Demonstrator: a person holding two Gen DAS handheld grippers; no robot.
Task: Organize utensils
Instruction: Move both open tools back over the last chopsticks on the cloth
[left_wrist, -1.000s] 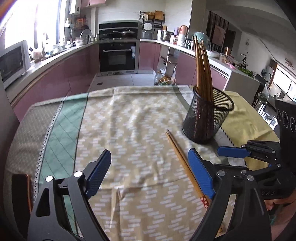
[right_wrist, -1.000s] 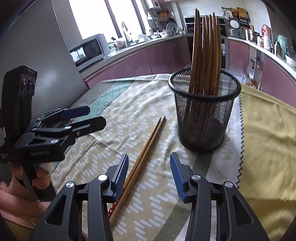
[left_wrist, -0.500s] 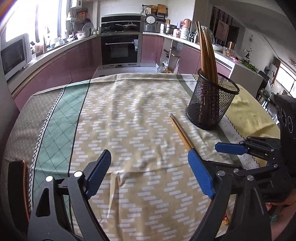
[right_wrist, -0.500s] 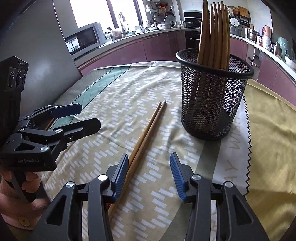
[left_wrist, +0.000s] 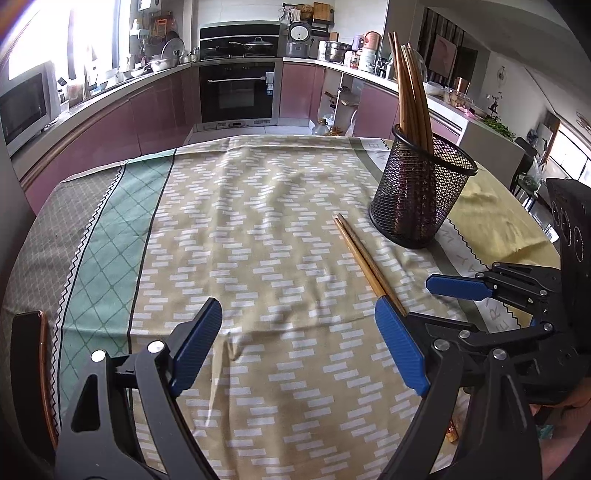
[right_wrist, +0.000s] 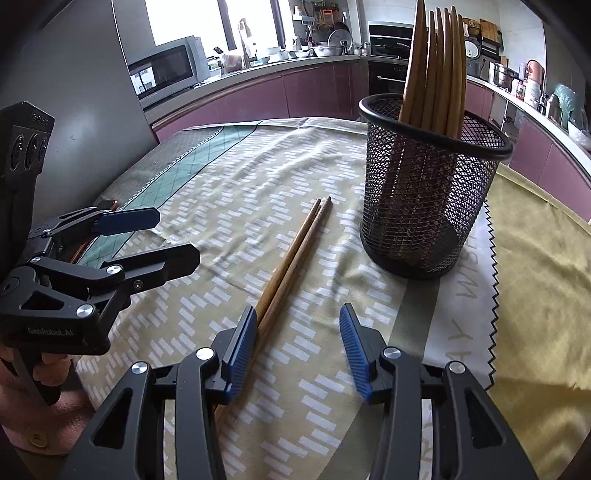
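A pair of loose chopsticks (right_wrist: 295, 254) lies side by side on the patterned tablecloth (left_wrist: 258, 240) covering the desk, thin ends pointing away from the right tool (right_wrist: 297, 349), thick ends running under its left blue pad. Ahead and to the right of that tool stands a black mesh holder (right_wrist: 428, 192) with more chopsticks (right_wrist: 436, 62) upright inside; it sits just beside the loose pair's far tips, apart from them. The right tool is released, jaws spread over bare cloth. The left tool (left_wrist: 299, 350) is likewise released, wide apart, with open cloth ahead and to its left up to the desk's far edge.
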